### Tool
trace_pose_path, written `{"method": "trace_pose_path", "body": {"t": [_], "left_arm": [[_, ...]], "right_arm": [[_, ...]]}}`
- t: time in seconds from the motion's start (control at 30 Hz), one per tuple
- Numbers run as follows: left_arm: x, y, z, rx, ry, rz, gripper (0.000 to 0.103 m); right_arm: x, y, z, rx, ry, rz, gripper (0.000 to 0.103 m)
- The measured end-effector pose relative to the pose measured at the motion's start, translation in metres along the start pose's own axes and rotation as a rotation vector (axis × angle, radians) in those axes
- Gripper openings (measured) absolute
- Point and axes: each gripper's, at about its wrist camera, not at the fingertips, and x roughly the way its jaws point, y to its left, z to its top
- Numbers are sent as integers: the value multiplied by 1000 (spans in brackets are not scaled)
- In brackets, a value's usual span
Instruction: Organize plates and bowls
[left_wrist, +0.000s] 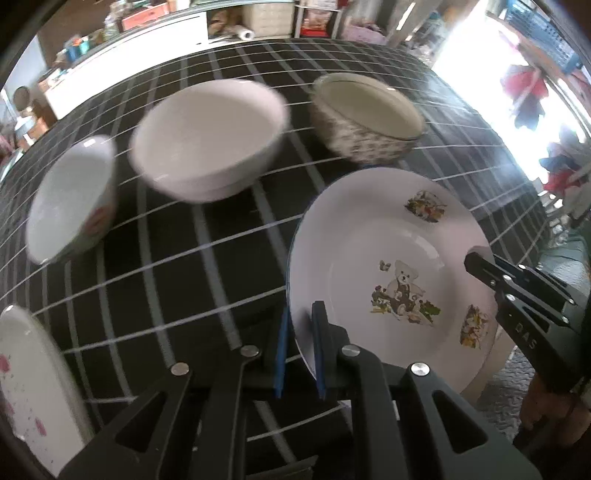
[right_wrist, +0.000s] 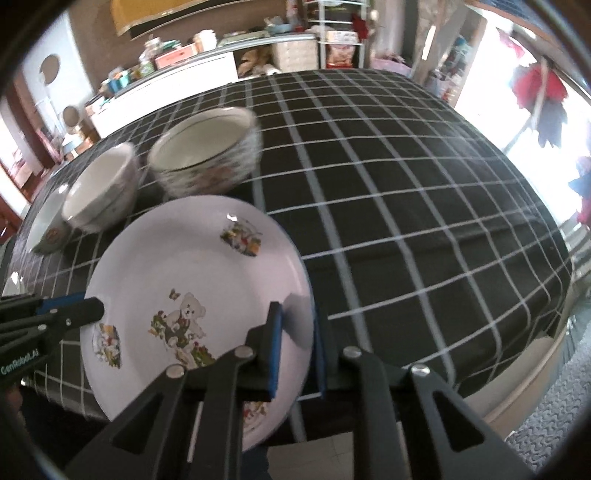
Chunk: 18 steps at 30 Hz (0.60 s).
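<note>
**Two grippers hold one teddy-bear plate**

The left gripper (left_wrist: 300, 314) and the right gripper (right_wrist: 297, 314) each pinch opposite rims of a white teddy-bear plate (left_wrist: 388, 266), held above the checked tablecloth (left_wrist: 166, 280). Three bowls (left_wrist: 210, 136) sit behind it.

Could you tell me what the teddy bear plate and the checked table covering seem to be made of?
Teddy bear plate: probably glazed ceramic or melamine; smooth, glossy white with printed decals and a small highlight on the rim. Checked table covering: looks like woven fabric; matte, with soft folds and creases.
</note>
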Motion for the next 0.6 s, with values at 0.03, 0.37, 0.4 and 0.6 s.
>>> {"method": "trace_pose_path", "body": {"t": [0.03, 0.37, 0.4, 0.6], "left_arm": [[-2, 5, -3, -8, 1, 10, 11], [-22, 59, -41, -135, 4, 66, 11], [-23, 63, -43, -144, 4, 70, 11], [-32, 95, -59, -184, 0, 108, 11]], "right_arm": [[0, 5, -1, -9, 3, 9, 19], [6, 63, -3, -114, 44, 78, 19], [7, 67, -1, -122, 48, 83, 19], [15, 94, 2, -159, 59, 111, 19]]}}
